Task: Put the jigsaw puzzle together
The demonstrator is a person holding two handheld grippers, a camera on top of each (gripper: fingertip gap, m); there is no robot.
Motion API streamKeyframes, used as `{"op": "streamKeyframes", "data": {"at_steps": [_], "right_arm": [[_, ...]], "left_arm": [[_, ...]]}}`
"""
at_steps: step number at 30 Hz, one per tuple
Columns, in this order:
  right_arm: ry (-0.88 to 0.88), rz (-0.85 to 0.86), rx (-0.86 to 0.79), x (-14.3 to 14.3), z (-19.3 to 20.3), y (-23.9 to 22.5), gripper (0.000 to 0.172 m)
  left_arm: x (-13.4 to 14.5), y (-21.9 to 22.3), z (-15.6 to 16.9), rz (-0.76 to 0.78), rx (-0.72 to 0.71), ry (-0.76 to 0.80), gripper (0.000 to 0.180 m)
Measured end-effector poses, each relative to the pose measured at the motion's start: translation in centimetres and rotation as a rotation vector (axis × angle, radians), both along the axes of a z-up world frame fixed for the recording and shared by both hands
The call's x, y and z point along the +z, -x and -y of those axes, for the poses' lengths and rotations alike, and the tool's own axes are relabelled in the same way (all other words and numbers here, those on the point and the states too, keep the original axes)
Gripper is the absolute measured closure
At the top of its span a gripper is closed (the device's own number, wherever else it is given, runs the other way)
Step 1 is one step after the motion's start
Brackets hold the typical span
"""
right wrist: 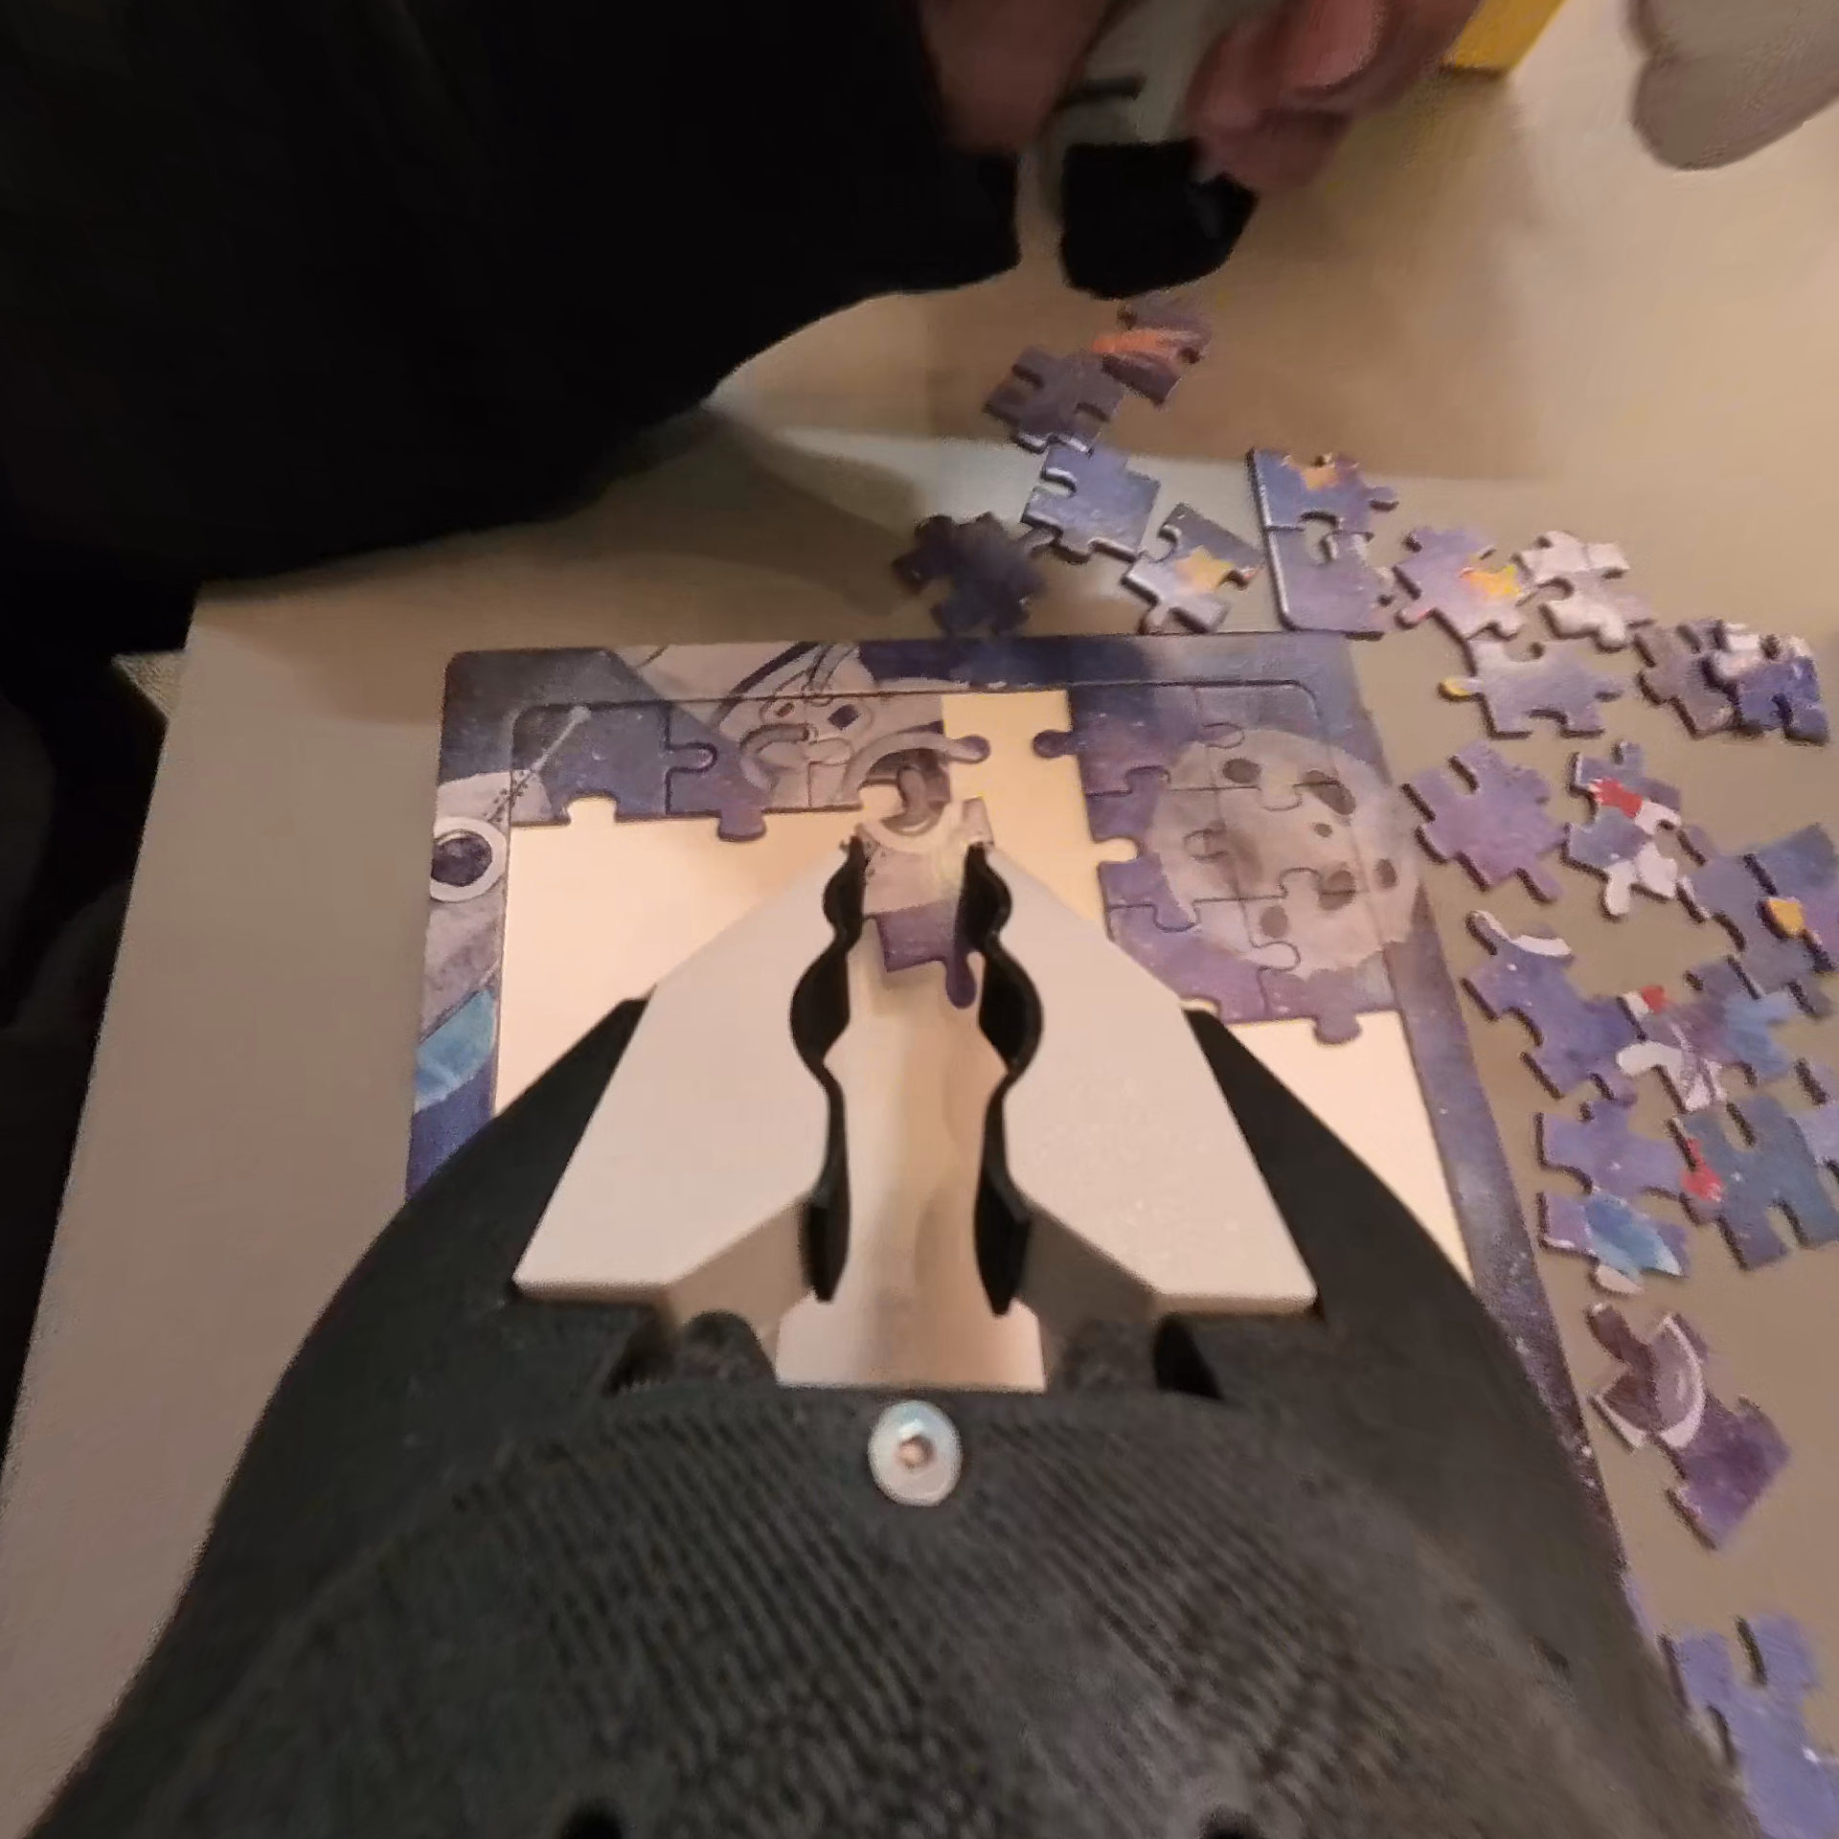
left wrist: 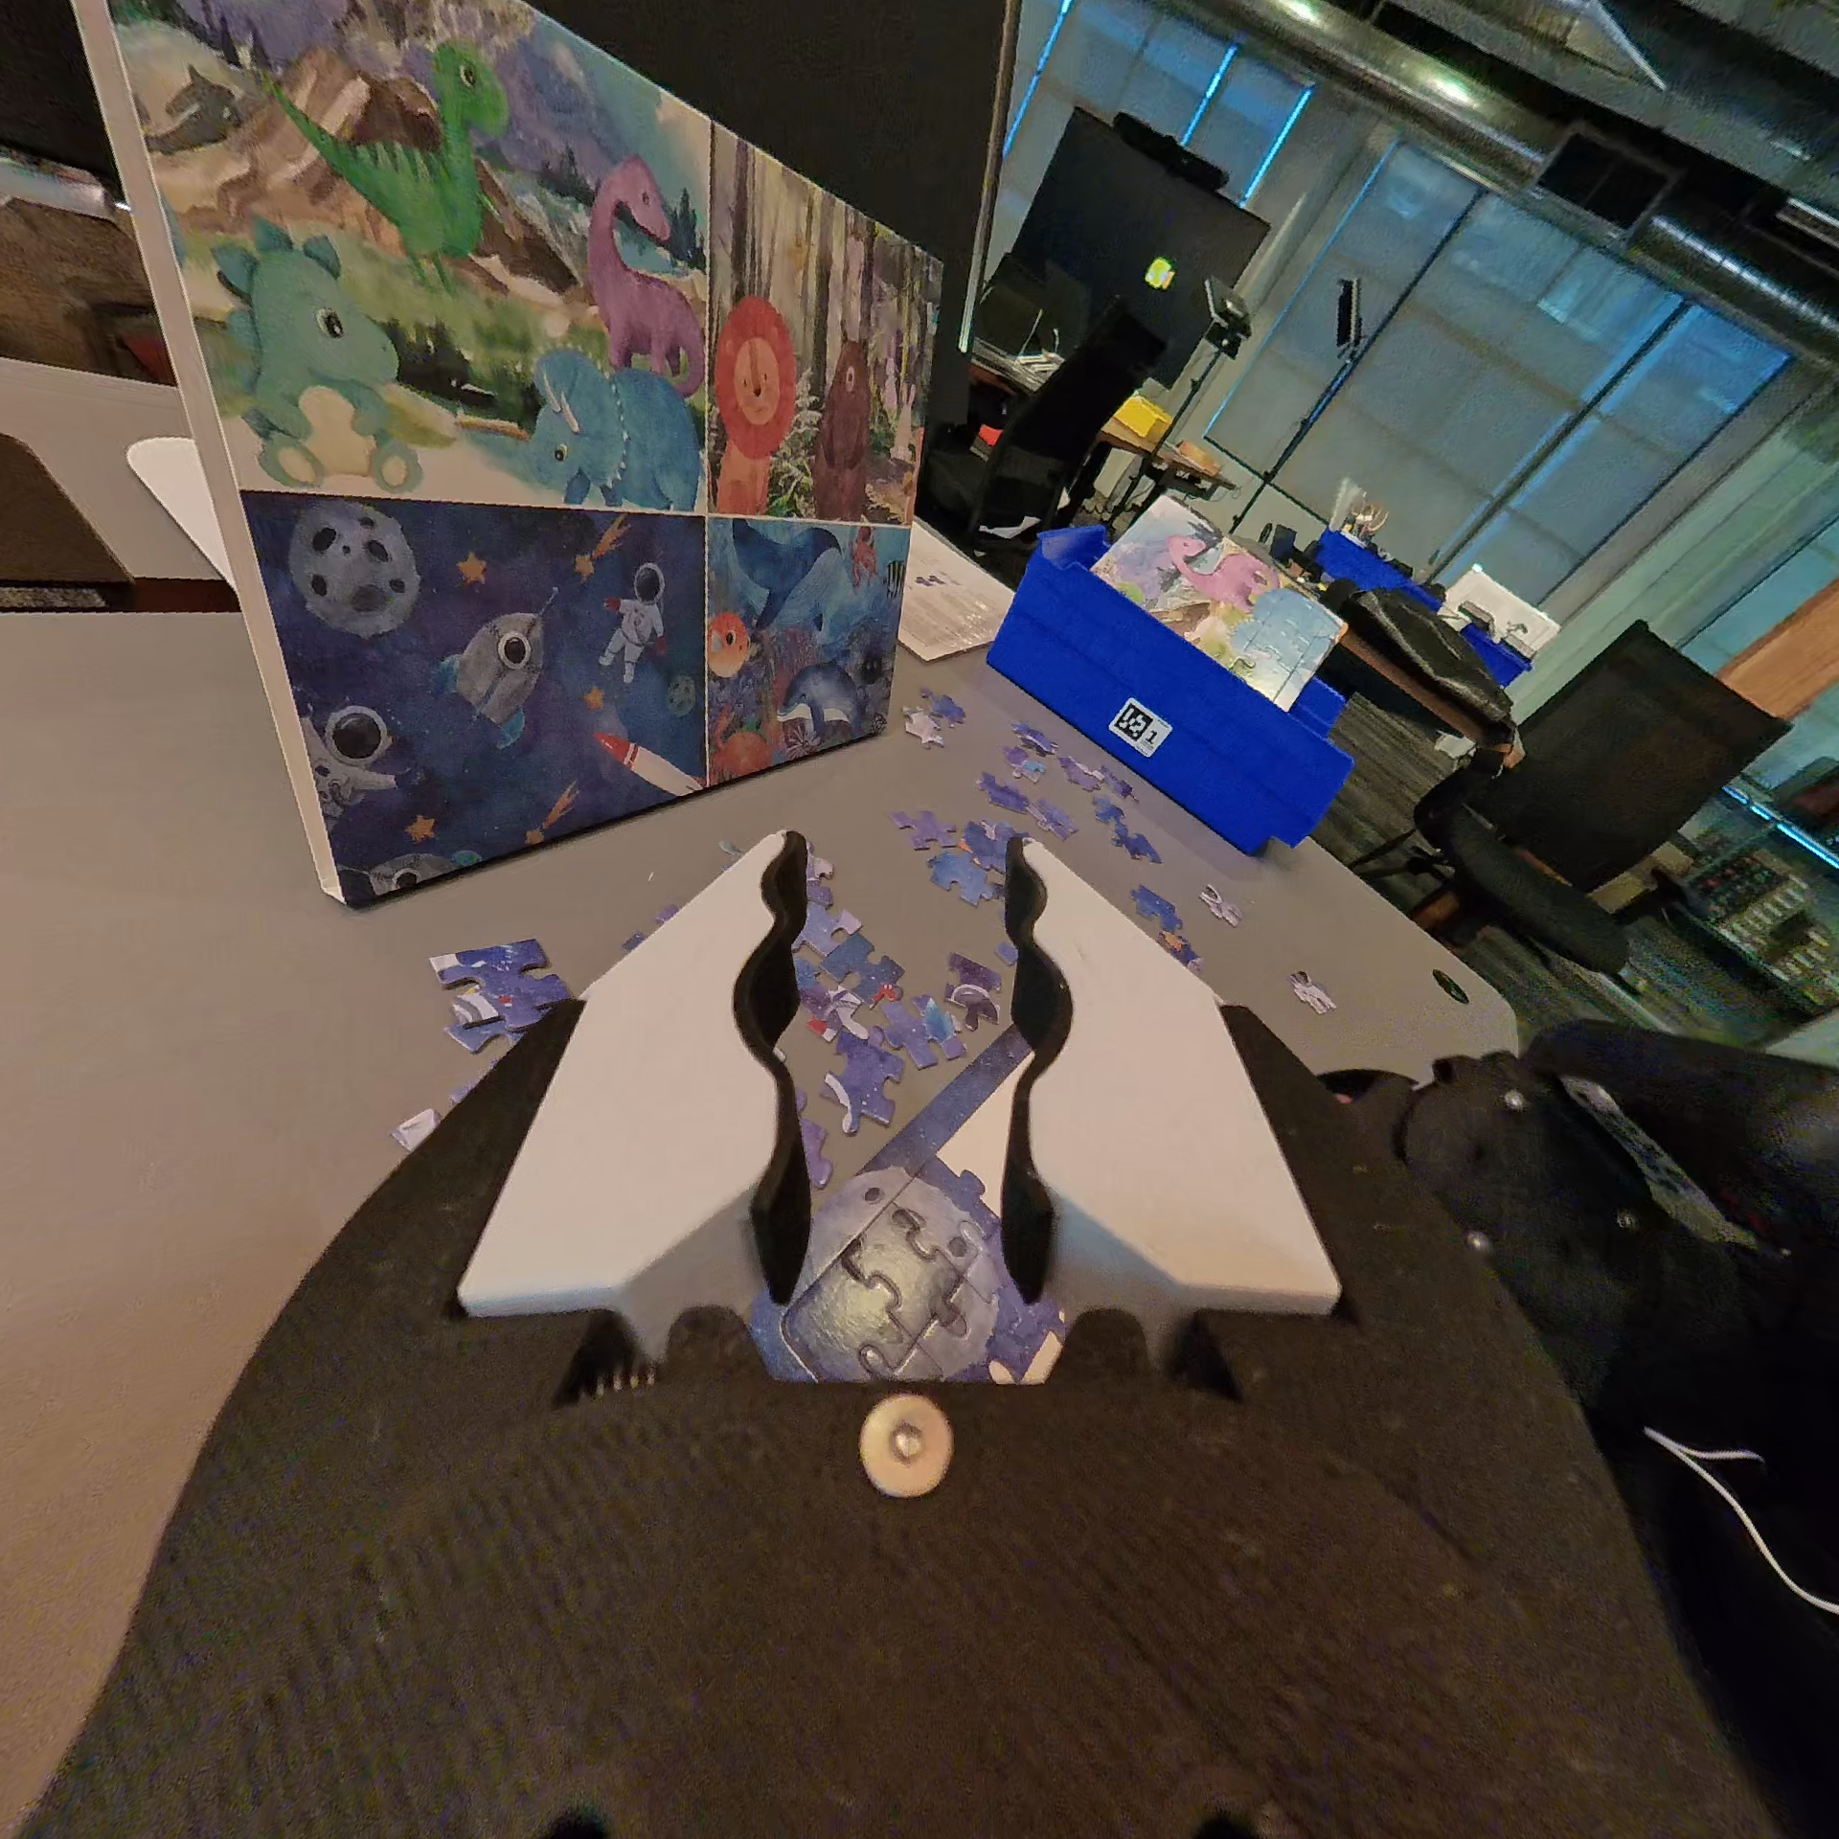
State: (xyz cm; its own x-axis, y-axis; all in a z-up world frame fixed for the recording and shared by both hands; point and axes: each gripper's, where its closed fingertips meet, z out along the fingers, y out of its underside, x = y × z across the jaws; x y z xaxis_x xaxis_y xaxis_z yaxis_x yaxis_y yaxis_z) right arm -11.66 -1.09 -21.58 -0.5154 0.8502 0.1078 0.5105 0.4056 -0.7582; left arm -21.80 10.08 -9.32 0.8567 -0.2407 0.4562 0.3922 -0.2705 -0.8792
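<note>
Now right tool grips puzzle piece beside tray gap.

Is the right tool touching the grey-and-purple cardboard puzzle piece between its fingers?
Touching. The right wrist view shows both black pads of the right tool pressed against the sides of the grey-and-purple cardboard puzzle piece.

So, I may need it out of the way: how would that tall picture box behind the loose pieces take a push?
The picture box stands leaning on a narrow edge, so it would probably tip. It looks like light cardboard, likely sliding on the smooth table.
</note>
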Motion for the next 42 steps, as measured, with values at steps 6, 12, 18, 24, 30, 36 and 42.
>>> {"op": "streamKeyframes", "data": {"at_steps": [6, 12, 18, 24, 30, 36, 42], "right_arm": [[-0.005, 0.023, -0.010, -0.4, 0.1, 0.1, 0.153], [0.030, 0.011, -0.017, 0.0, 0.0, 0.1, 0.153], [0.031, 0.006, -0.057, 0.0, -0.8, 0.3, 0.153], [0.046, -0.011, -0.093, 0.4, -1.5, 0.5, 0.153], [0.061, -0.016, -0.110, 0.5, -1.9, 0.5, 0.153], [0.047, -0.008, -0.111, 0.2, -1.9, 0.5, 0.153], [0.062, -0.020, -0.099, 0.3, -1.7, 0.6, 0.151]], "left_arm": [[-0.1, 0.0, 0.0, 0.000, 0.000, 0.003, 0.142], [-0.1, 0.0, 0.0, 0.000, -0.001, 0.003, 0.142], [0.0, -0.1, 0.0, 0.002, -0.003, 0.000, 0.142], [0.1, -0.1, 0.0, 0.004, -0.004, -0.003, 0.142], [0.1, -0.1, 0.0, 0.005, -0.004, -0.003, 0.142], [0.1, -0.1, 0.0, 0.004, -0.005, -0.002, 0.142], [0.0, -0.1, 0.0, 0.004, -0.005, -0.001, 0.142]]}}
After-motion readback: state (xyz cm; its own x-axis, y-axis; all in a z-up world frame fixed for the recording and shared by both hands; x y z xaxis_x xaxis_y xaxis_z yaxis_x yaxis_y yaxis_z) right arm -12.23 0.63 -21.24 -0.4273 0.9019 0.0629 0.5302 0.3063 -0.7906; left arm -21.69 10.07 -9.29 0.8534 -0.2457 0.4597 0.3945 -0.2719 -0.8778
